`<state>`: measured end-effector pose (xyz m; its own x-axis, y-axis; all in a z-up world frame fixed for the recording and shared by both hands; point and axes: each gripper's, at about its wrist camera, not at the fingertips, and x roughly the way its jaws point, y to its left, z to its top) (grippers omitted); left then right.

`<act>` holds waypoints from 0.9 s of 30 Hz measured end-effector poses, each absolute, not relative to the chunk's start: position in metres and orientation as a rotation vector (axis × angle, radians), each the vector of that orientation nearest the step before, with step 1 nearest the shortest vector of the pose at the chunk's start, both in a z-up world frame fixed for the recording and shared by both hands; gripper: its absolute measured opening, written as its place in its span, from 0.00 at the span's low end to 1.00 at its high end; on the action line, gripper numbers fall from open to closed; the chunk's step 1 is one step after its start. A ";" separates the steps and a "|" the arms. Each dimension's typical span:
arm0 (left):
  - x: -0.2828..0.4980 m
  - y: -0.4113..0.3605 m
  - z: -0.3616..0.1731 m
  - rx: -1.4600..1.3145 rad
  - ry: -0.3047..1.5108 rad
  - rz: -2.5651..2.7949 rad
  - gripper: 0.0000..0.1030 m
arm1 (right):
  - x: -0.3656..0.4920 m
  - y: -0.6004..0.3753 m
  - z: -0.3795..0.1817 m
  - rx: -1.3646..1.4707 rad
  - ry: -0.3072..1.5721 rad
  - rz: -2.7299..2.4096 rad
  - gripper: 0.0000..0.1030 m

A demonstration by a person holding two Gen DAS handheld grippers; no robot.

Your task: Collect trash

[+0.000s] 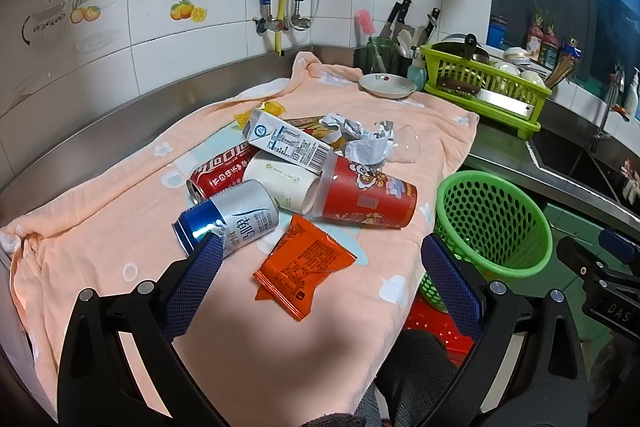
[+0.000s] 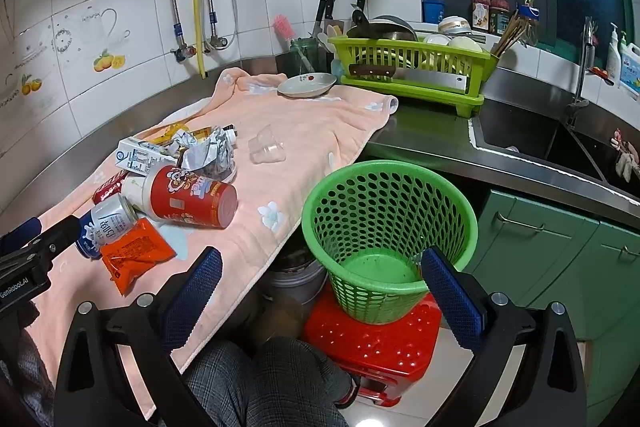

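Observation:
Trash lies in a pile on a peach towel point(image 1: 100, 227): an orange snack packet point(image 1: 308, 263), a silver-blue can point(image 1: 232, 217), a red can point(image 1: 220, 167), a white paper cup point(image 1: 280, 183), a red cup point(image 1: 368, 195), a milk carton point(image 1: 286, 141), crumpled foil point(image 1: 366, 141) and a clear plastic cup point(image 2: 266, 149). A green mesh basket point(image 2: 384, 227) stands on a red stool point(image 2: 380, 347) right of the counter; it looks empty. My left gripper point(image 1: 320, 263) is open above the orange packet. My right gripper point(image 2: 320, 275) is open and empty, in front of the basket.
A white dish point(image 1: 387, 85) sits at the towel's far end. A lime dish rack point(image 1: 484, 87) with bowls and a cleaver, a knife holder point(image 1: 384, 55) and a sink point(image 2: 532, 143) lie to the right. Green cabinets point(image 2: 560, 259) are below. A person's knee point(image 2: 288, 375) is between stool and counter.

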<state>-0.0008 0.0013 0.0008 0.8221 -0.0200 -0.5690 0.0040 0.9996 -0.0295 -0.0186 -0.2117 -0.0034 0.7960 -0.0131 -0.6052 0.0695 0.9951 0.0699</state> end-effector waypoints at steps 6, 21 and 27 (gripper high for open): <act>0.000 0.000 -0.001 -0.029 0.610 -0.017 0.95 | -0.017 -0.212 -0.005 0.092 0.654 -0.047 0.94; -0.001 -0.001 -0.002 -0.028 0.611 -0.019 0.95 | -0.017 -0.212 -0.006 0.097 0.658 -0.041 0.94; -0.001 -0.002 -0.003 -0.030 0.614 -0.019 0.95 | -0.016 -0.211 -0.006 0.096 0.659 -0.041 0.94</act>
<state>-0.0006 -0.0018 -0.0034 0.8171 -0.0269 -0.5758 0.0093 0.9994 -0.0335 -0.0164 -0.2115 -0.0062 0.7900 -0.0081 -0.6131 0.0688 0.9948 0.0755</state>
